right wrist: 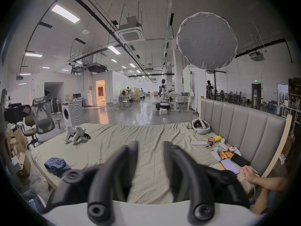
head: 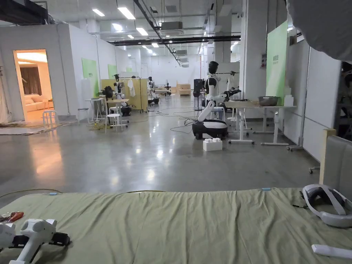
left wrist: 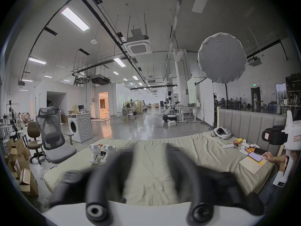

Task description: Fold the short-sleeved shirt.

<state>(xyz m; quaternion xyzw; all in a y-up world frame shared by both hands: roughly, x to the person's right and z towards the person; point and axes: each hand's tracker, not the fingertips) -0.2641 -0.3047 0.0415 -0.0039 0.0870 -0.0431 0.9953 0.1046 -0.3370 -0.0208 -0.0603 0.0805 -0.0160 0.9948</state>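
Beyond the bed point(right wrist: 146, 136) stretches a wide workshop hall with a polished floor, and the bed's olive sheet is the working surface for this job. Both grippers are held up over its near edge, level and pointing across the mattress, which looks like a starting stance rather than a grasp. The left gripper point(left wrist: 149, 149) has its jaws spread with bare sheet showing between them, and the right gripper point(right wrist: 150, 145) is likewise parted and holds nothing. A crumpled blue garment point(right wrist: 56, 165), probably the short-sleeved shirt, lies bunched at the bed's edge, well off to the left of the right gripper and nearer than its jaw tips, so it has yet to be picked up and spread flat. Farther ahead and left of the right gripper, a spare pair of white handheld grippers point(right wrist: 75, 134) rests on the sheet. To the right, by the padded headboard point(right wrist: 244, 131), a headset point(right wrist: 201, 126), controllers point(right wrist: 216, 153) and a phone point(right wrist: 229, 166) sit clustered beside another person's hand point(right wrist: 248, 175), leaving the middle free for folding.
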